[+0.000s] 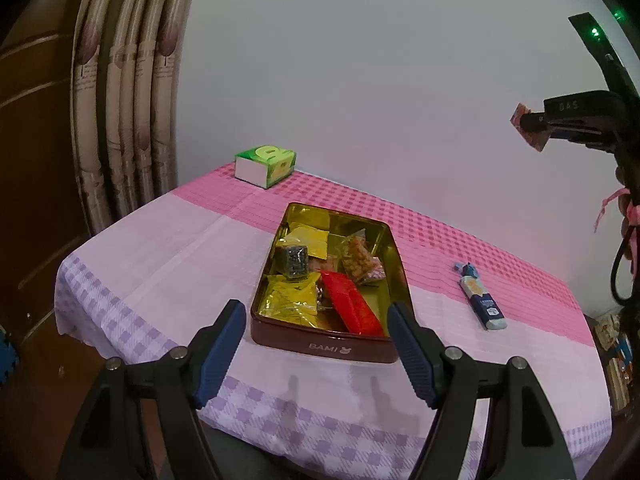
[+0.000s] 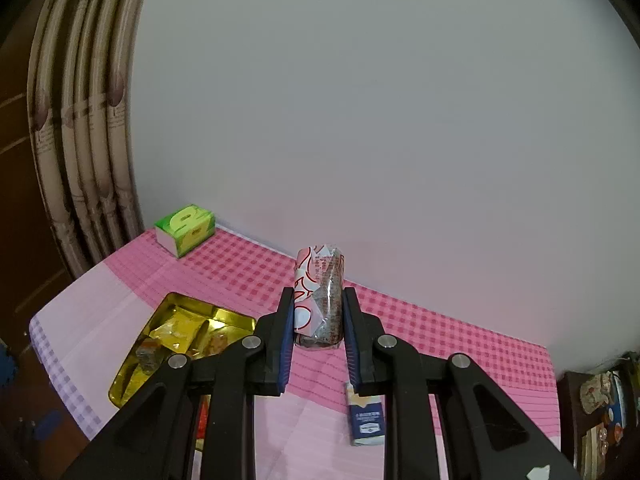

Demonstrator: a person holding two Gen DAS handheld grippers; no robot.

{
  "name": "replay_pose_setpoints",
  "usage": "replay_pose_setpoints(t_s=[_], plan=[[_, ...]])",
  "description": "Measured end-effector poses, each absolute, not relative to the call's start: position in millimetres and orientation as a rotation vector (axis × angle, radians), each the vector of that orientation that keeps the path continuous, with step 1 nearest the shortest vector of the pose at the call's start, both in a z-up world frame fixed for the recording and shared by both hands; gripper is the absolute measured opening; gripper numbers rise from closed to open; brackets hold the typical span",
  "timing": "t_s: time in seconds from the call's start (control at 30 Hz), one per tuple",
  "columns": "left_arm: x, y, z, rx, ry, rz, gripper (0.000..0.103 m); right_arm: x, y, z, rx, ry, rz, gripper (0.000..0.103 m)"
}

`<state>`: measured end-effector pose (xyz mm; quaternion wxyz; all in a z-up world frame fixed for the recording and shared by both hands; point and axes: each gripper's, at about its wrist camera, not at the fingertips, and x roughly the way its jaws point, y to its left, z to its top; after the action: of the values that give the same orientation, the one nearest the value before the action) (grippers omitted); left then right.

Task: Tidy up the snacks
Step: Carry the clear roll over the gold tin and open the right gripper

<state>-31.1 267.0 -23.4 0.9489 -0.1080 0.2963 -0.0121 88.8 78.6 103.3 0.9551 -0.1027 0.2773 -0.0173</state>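
lying open on the pink checked tablecloth (image 1: 168, 248), the gold-lined tin (image 1: 394, 264) holds yellow packets (image 1: 308, 240), a red box (image 1: 352, 308) and other snacks. a blue-wrapped bar (image 1: 482, 300) lies alone to its right; a green tissue box (image 1: 266, 164) sits at the far edge near the curtain (image 1: 120, 120) and pale wall. right gripper (image 2: 318, 312) is clamped on a red-and-white wrapped snack (image 2: 318, 292), raised above the cloth. left gripper (image 1: 316, 344) gapes empty before the tin. some tin contents are unclear.
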Motion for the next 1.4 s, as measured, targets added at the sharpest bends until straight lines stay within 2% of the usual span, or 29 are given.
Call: replay_pose_setpoints(t_s=[0.73, 1.4], plan=[[-17.8, 288.0, -35.3, -0.297, 0.657, 0.043, 0.075, 122.1, 149.2, 24.2, -0.249, 0.674, 0.078, 0.020], [-10.0, 291.0, -45.9, -0.308, 0.696, 0.066, 0.075, 132.5, 169.1, -48.2, -0.259, 0.788, 0.129, 0.020]])
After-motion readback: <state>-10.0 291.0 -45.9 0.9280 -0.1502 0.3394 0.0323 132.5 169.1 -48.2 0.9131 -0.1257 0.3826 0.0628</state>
